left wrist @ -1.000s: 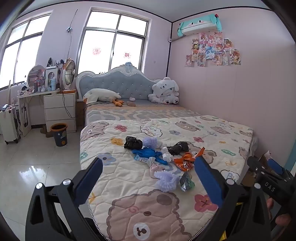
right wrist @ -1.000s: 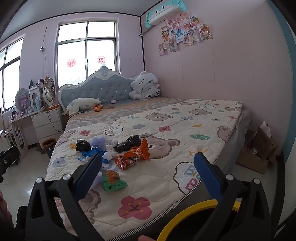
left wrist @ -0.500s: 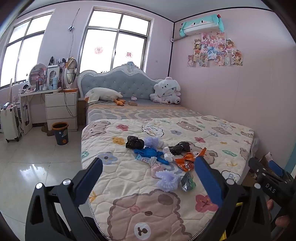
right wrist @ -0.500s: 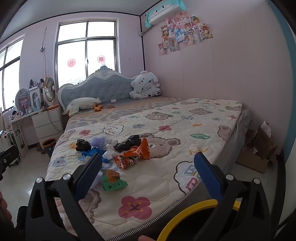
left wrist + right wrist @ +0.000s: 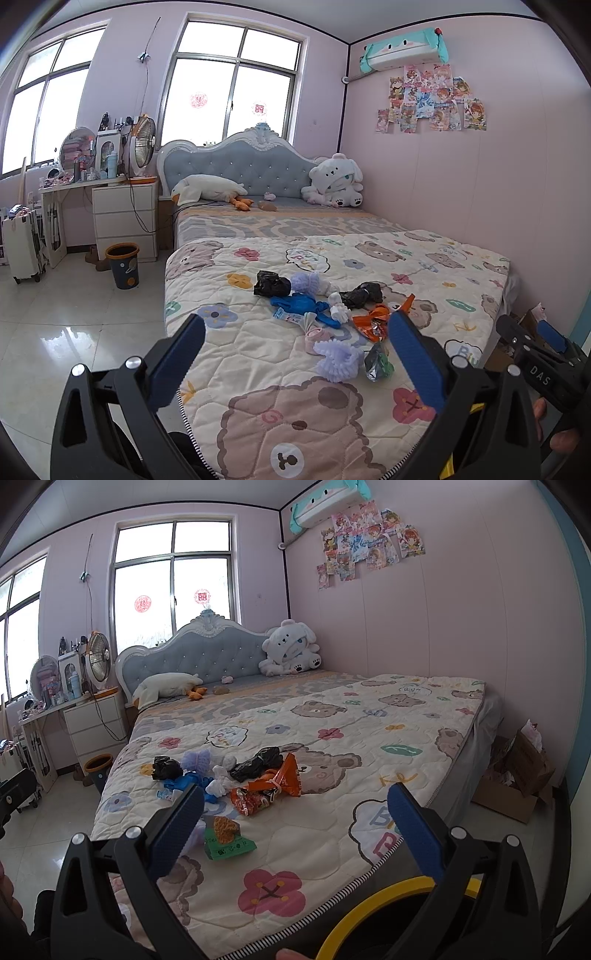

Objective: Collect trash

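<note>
A pile of trash lies on the bear-print quilt (image 5: 258, 369) near the bed's foot. It holds a black bag (image 5: 271, 283), a blue glove (image 5: 303, 304), white tissue (image 5: 338, 310), a second black bag (image 5: 362, 293), an orange wrapper (image 5: 375, 319), a purple fluffy ball (image 5: 338, 356) and a crumpled foil wrapper (image 5: 376, 365). My left gripper (image 5: 295, 354) hangs open short of the pile, holding nothing. The right gripper (image 5: 295, 827) is open too, with the orange wrapper (image 5: 273, 786) and a green packet (image 5: 227, 840) just ahead of it.
A dark waste bin (image 5: 123, 264) stands on the tiled floor beside the white drawers (image 5: 123, 218). A cardboard box (image 5: 517, 775) sits at the bed's right side by the wall. A yellow rim (image 5: 369, 904) shows below the right gripper. Plush toys lie by the headboard.
The left wrist view has drifted very slightly. Nothing on the bed has moved and both grippers stay open.
</note>
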The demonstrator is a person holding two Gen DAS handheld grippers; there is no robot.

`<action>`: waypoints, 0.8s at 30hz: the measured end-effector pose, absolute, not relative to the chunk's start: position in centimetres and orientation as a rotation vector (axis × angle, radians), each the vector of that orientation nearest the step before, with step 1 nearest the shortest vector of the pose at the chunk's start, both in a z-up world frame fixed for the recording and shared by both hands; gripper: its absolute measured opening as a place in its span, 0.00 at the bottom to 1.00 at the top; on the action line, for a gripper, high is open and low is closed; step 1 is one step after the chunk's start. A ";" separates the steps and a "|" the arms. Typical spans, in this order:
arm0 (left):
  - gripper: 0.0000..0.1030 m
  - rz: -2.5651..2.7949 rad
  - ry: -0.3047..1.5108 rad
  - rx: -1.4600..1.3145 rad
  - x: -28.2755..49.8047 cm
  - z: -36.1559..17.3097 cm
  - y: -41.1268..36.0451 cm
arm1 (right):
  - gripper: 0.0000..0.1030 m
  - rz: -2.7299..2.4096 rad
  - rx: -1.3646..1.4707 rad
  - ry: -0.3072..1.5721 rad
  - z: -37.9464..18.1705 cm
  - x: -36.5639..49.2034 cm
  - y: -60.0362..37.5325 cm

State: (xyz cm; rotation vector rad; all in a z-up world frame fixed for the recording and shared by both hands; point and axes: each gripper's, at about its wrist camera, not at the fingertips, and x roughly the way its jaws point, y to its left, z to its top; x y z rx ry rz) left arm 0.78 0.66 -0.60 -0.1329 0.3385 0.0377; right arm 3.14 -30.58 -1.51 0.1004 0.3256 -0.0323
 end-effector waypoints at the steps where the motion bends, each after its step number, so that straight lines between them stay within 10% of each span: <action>1: 0.93 0.038 0.339 -0.133 0.8 -0.6 0.7 | 0.93 -0.032 0.100 0.326 -1.5 3.1 -30.6; 24: 0.93 0.037 0.341 -0.130 0.8 -0.6 0.6 | 0.93 -0.031 0.103 0.332 -1.9 3.3 -30.2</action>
